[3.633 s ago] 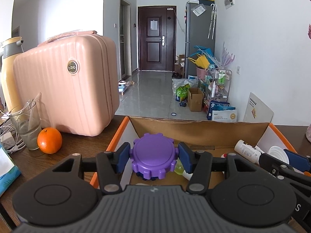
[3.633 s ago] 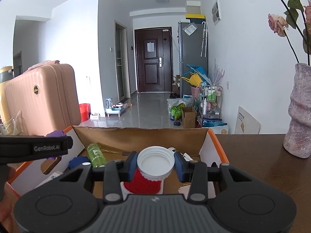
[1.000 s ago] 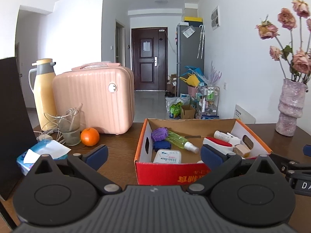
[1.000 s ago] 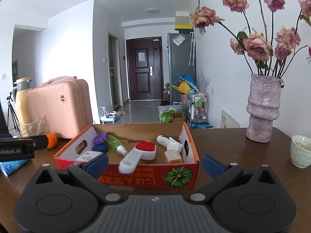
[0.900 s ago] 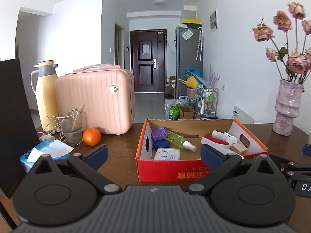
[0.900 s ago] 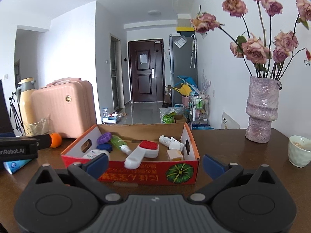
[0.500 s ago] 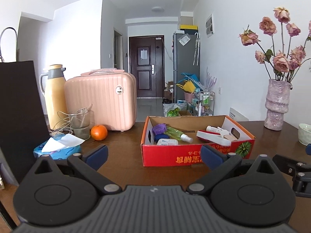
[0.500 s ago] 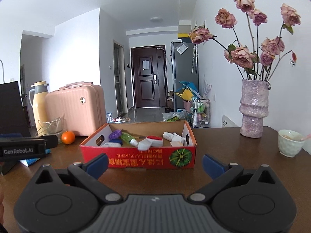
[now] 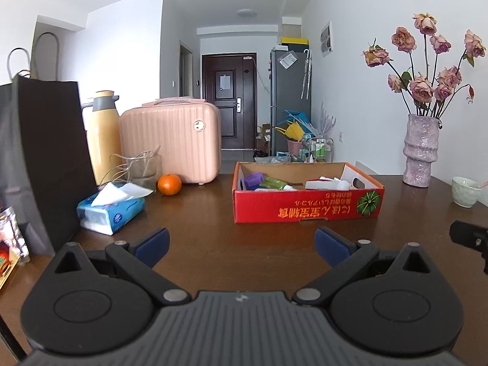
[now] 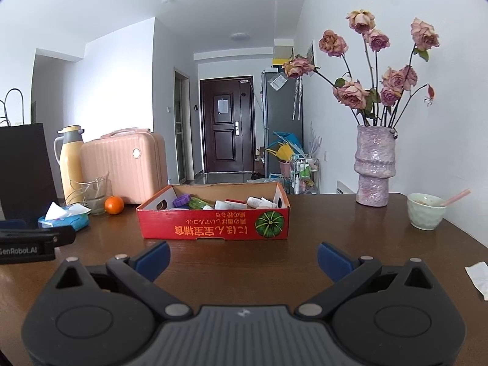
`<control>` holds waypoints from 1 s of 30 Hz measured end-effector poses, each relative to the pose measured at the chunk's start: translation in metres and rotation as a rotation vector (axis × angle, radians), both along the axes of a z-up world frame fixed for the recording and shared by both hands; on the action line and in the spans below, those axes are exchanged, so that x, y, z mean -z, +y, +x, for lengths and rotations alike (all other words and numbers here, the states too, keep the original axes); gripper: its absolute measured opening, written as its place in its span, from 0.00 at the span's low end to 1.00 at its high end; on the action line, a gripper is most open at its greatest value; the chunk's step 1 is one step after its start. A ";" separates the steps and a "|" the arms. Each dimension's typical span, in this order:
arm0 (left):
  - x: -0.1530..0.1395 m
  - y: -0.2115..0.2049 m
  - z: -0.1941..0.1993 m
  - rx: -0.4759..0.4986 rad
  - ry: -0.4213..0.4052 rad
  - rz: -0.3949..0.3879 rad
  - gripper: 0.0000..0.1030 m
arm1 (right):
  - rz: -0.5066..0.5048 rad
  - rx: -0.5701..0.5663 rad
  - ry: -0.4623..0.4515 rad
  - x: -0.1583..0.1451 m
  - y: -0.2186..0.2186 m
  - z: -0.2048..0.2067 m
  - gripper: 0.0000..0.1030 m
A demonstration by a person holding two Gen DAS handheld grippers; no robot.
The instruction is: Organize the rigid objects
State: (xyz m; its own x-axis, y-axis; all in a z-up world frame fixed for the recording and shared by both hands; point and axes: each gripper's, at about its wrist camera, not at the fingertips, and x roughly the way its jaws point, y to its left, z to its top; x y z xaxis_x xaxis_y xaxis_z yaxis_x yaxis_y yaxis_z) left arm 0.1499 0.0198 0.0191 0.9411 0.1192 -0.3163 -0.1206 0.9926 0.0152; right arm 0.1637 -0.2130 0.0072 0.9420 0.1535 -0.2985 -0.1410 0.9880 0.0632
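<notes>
A red cardboard box [image 9: 308,210] [image 10: 213,228] sits on the dark wooden table [image 9: 207,231] ahead of both grippers. Inside it lie a purple gear-shaped lid [image 9: 254,179] [image 10: 182,201], a green bottle [image 9: 273,183] [image 10: 198,203], a red-and-white scoop [image 9: 328,184] [image 10: 231,203] and a white tube [image 10: 259,202]. My left gripper [image 9: 242,245] is open and empty, well back from the box. My right gripper [image 10: 242,257] is open and empty too, hanging over bare table in front of the box.
Left of the box stand a pink case [image 9: 172,143], a yellow flask [image 9: 102,134], a glass [image 9: 143,169], an orange [image 9: 169,184], a tissue pack [image 9: 111,209] and a black bag [image 9: 45,158]. A vase of roses [image 10: 374,167], a cup [image 10: 425,210] and a paper scrap [image 10: 479,277] are on the right.
Both grippers let go of the purple lid and the red-and-white scoop into the box, opened, and drew back from it toward the near table edge.
</notes>
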 end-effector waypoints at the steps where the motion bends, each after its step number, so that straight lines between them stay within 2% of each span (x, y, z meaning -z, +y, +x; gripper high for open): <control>1: 0.001 0.001 -0.005 -0.004 0.001 -0.001 1.00 | -0.002 0.001 0.001 0.001 -0.001 -0.005 1.00; 11: 0.002 0.004 -0.032 -0.018 -0.004 -0.014 1.00 | -0.004 -0.003 0.008 0.004 -0.001 -0.029 1.00; 30: -0.001 0.002 -0.037 -0.005 -0.009 -0.011 1.00 | -0.012 -0.019 -0.015 -0.001 0.004 -0.037 1.00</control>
